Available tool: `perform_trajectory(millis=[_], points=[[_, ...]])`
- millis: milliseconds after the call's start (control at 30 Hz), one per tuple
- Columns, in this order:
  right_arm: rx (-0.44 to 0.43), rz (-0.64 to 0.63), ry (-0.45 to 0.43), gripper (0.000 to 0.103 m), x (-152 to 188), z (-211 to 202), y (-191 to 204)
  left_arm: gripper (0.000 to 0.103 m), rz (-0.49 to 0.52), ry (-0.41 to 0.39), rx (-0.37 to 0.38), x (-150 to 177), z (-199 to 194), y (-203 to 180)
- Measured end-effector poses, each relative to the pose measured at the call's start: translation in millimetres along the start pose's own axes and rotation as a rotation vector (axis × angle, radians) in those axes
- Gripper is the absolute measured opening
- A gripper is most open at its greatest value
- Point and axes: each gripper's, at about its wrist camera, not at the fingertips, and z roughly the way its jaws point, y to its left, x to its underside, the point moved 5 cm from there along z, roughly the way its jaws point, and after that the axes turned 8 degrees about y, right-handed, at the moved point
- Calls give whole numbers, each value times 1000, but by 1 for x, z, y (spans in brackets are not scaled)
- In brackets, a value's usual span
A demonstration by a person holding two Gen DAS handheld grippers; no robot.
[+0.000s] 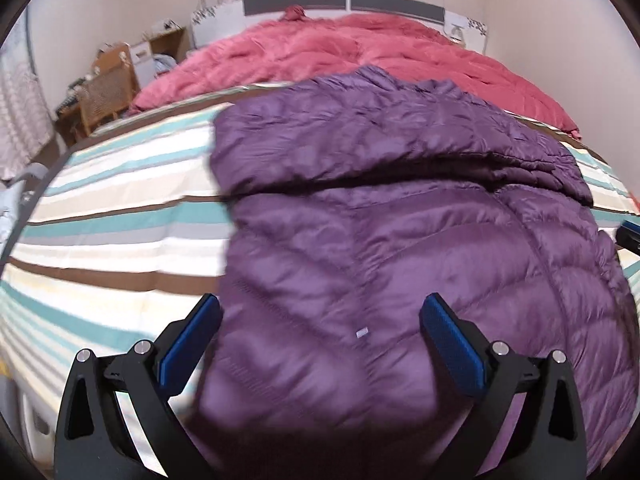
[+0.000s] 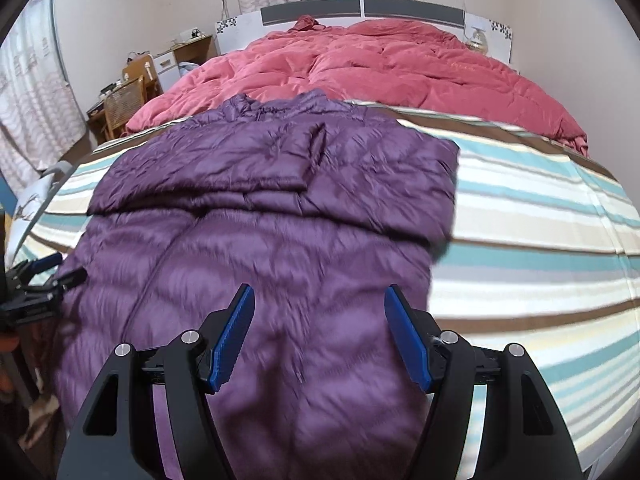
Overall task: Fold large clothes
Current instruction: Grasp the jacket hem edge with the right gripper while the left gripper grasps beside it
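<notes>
Left wrist view: left gripper [image 1: 320, 316] hangs over the near part of the purple down jacket [image 1: 400, 248], jaws spread wide, nothing pinched btwn them; blue pads [image 1: 186, 344] apart, w/ quilted fabric showing in the gap below. Can't tell if the tips touch the cloth. Jacket lies flat on the striped bedsheet [image 1: 120, 216], running from right under the gripper away toward the pink duvet [image 1: 340, 56] at the head end. Far part of the jacket is folded over itself, a dark crease crossing it side to side.

Right wrist view: right gripper [image 2: 319, 308] also above the jacket's [image 2: 260, 240] near part, closer to its right edge, jaws spread, empty. Sheet [image 2: 540, 240] bare just beside it on the right.

Diffs btwn views: left cam shows a small white tag [image 1: 361, 333] on the fabric btwn the jaws, plus a dark sliver at the far right edge, too cut off to identify. Right cam shows the collar [image 2: 256, 106] at the far end, a folded-in sleeve [image 2: 316, 144] lying on the upper part, and the left gripper [image 2: 40, 280] at the jacket's left edge. It also shows a lamp [image 2: 476, 38] by the headboard [image 2: 416, 8].

Long axis runs near-to-far along the bed; collar points toward the duvet, hem end toward both grippers.
</notes>
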Motion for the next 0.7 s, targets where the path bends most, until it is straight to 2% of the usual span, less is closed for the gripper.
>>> perform_trajectory(millis=[133,367,433,500,600,700], points=[[27,14,25,67,24,-11,-22,101,-32,-19,-2,17,-11,23],[27,69,66,67,69,-30,-56,99,-85,9,46,57,-18,52],[14,77,87,67,83,-32,-59,96,-88,22,64,65,-18,55],[4,85,105,64,94,-33,-61,86,-95,40,105,74,-18,53],[-28,89,129,58,108,-33,-58,80,-105,42,136,81,-20,52],[-61,108,146,58,121,-34,-57,76,-91,43,145,87,-24,50]])
